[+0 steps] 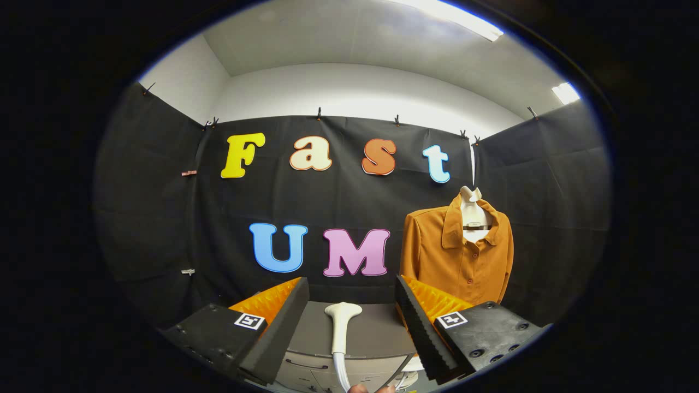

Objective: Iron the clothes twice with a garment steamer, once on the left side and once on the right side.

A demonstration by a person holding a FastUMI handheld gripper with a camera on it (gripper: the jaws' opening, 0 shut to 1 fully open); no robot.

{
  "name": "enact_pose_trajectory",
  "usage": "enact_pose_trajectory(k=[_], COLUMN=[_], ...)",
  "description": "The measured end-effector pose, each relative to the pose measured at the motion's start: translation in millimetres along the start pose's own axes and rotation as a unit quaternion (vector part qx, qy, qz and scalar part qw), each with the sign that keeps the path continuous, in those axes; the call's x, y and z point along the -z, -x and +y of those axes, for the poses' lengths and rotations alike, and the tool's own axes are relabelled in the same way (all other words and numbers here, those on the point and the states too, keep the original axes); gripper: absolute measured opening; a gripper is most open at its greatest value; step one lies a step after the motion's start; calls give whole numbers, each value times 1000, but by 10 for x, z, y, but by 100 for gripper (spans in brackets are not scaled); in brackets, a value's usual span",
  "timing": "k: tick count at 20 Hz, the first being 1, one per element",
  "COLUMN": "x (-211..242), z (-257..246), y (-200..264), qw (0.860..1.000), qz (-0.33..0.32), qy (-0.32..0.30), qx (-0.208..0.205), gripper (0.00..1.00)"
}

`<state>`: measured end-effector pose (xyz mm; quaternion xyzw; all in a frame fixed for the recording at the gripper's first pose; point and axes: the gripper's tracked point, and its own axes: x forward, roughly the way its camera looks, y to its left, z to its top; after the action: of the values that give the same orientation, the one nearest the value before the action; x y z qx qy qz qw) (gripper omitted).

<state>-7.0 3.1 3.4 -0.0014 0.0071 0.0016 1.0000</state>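
An orange button-up shirt (456, 254) hangs on a white hanger form (474, 218) against the black cloth wall, beyond my right finger. A white garment steamer head (341, 322) with its hose lies on a grey cabinet top (377, 327), between my two fingers and a little ahead of them. My gripper (352, 297) is open, its black ridged fingers (418, 322) wide apart on either side of the steamer without touching it.
The grey cabinet has drawers with handles (306, 364) below its top. Black cloth walls enclose the booth on three sides. A fingertip (360, 388) shows at the very bottom near the hose.
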Motion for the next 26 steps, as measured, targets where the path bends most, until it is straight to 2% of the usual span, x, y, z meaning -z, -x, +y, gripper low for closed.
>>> enact_pose_trajectory(k=[8, 19, 22, 26], x=[42, 420, 695, 1415], z=[-6, -3, 125, 174], y=[30, -181, -369, -722], qw=[1000, 998, 993, 974], qz=[11, 63, 111, 221], qy=[4, -12, -22, -38], qx=[-4, -6, -27, -37], gripper=[98, 98, 98, 99])
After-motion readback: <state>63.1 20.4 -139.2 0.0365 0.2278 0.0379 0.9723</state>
